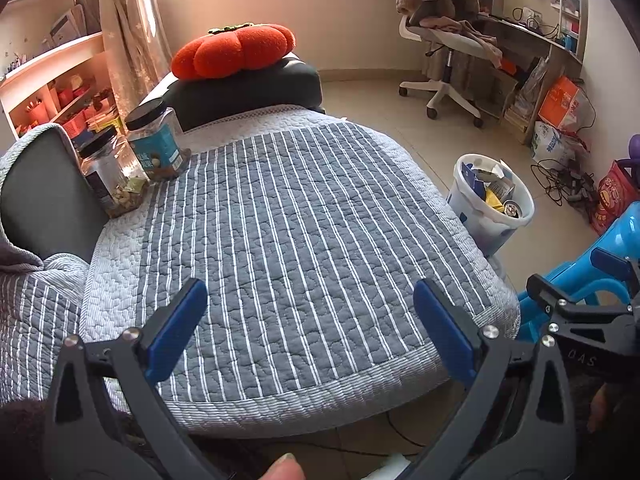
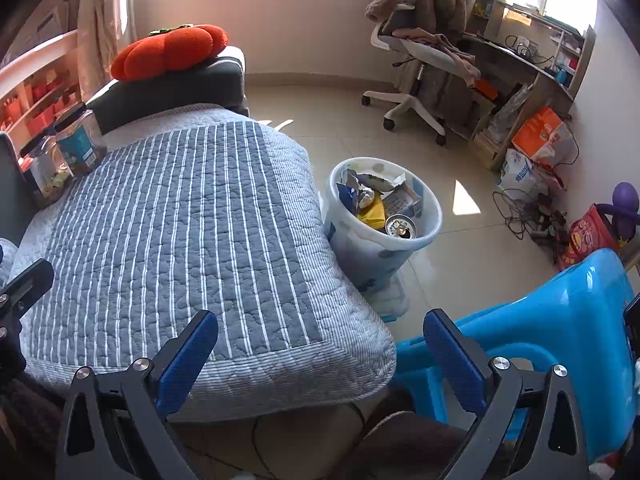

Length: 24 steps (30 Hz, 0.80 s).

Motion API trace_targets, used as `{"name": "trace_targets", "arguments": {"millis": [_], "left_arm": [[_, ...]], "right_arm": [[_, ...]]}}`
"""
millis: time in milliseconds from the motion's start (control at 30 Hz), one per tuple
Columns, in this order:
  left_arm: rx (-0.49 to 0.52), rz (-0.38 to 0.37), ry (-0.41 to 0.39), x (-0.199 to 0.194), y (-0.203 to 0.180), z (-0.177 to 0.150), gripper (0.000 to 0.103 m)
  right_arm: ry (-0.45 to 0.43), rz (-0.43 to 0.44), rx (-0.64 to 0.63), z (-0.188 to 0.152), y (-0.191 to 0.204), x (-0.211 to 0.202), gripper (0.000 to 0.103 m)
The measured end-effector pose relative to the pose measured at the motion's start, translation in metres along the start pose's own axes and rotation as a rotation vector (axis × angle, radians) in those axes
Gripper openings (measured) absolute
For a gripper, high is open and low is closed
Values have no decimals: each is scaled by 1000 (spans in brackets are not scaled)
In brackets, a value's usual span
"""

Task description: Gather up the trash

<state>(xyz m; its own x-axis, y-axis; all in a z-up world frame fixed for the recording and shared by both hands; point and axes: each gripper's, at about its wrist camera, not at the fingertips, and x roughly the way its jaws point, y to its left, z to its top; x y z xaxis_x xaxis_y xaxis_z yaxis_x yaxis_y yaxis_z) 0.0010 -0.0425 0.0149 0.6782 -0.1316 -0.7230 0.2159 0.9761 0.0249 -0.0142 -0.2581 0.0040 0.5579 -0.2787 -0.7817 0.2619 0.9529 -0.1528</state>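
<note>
From the left wrist view, the left gripper [image 1: 310, 322] hangs over the near edge of a striped grey quilt [image 1: 288, 216], its blue-padded jaws spread wide with nothing between them; the quilt top ahead of it lies bare up to two clear jars [image 1: 132, 158] standing upright at the far left corner, beside a dark cushion [image 1: 248, 92] that carries a red pumpkin-shaped pillow [image 1: 234, 52]; the white trash bin [image 1: 490, 204] stands upright on the tiled floor just off the quilt's right edge, its long axis vertical and its open mouth facing up, filled with wrappers, a yellow packet and a can; part of the right gripper [image 1: 580, 312] shows at the right edge, in front of a blue plastic stool [image 1: 616, 240]; a fingertip [image 1: 284, 468] shows at the bottom edge.

From the right wrist view, the right gripper [image 2: 320, 348] sits above the quilt's [image 2: 180, 224] near right corner, jaws likewise wide apart and holding nothing; the trash bin [image 2: 380, 240] stands close against the quilt's right side, the can [image 2: 401, 227] inside it upright with its opened top showing; open tile floor [image 2: 460, 248] lies beyond and right of the bin, up to an office chair [image 2: 416, 64] draped with clothes and a tangle of cables [image 2: 528, 208] by the wall; the blue stool [image 2: 560, 320] crowds the near right, just beside the gripper's right finger.
</note>
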Motion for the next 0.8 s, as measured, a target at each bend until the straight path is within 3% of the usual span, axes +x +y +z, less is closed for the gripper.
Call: {"name": "trace_targets", "arguments": {"millis": [800], "left_arm": [[-14, -8, -1, -1, 5, 3, 102]], "right_arm": [[3, 1, 6, 2, 1, 3, 103]]}}
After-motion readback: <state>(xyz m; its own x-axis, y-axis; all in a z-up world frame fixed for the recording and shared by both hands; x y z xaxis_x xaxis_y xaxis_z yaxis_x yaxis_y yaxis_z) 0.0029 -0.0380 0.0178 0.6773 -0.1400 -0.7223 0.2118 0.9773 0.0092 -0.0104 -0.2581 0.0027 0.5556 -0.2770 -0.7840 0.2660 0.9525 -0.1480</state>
